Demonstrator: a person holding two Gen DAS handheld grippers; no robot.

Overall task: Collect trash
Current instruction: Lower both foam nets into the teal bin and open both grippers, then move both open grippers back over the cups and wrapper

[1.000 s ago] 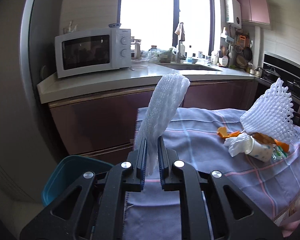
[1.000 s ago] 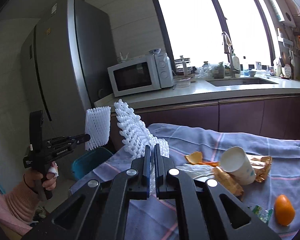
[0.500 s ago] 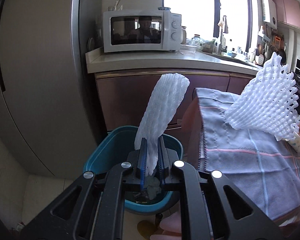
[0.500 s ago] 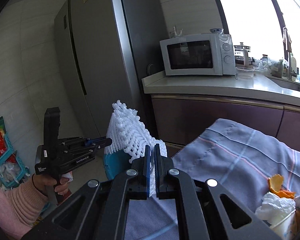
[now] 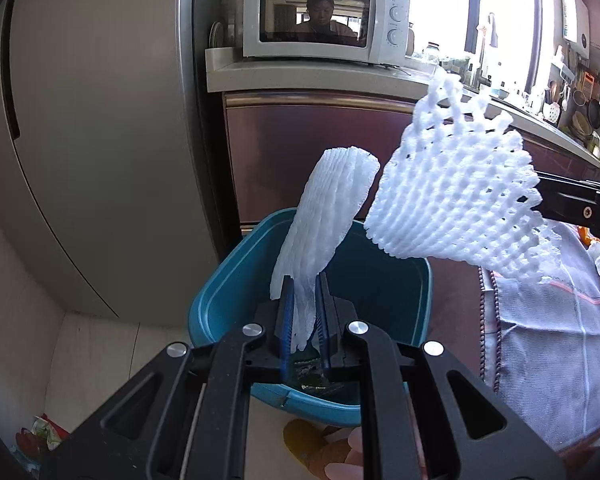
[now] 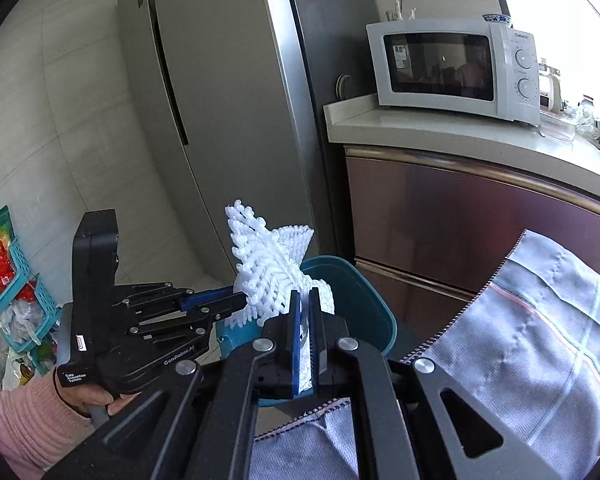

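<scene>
A tall grey steel refrigerator (image 5: 100,120) is seen at far left. The black left gripper (image 5: 303,316) is clamped on a flattened white foam net sleeve (image 5: 326,216), held upright above a teal plastic bin (image 5: 220,300) on the floor. A white microwave (image 5: 324,24) is set on the counter behind. The black right gripper (image 6: 305,320) is closed tight on a spread white foam mesh sleeve (image 5: 456,196), held over the bin's right rim, beside a grey checked tablecloth (image 5: 548,340).
</scene>
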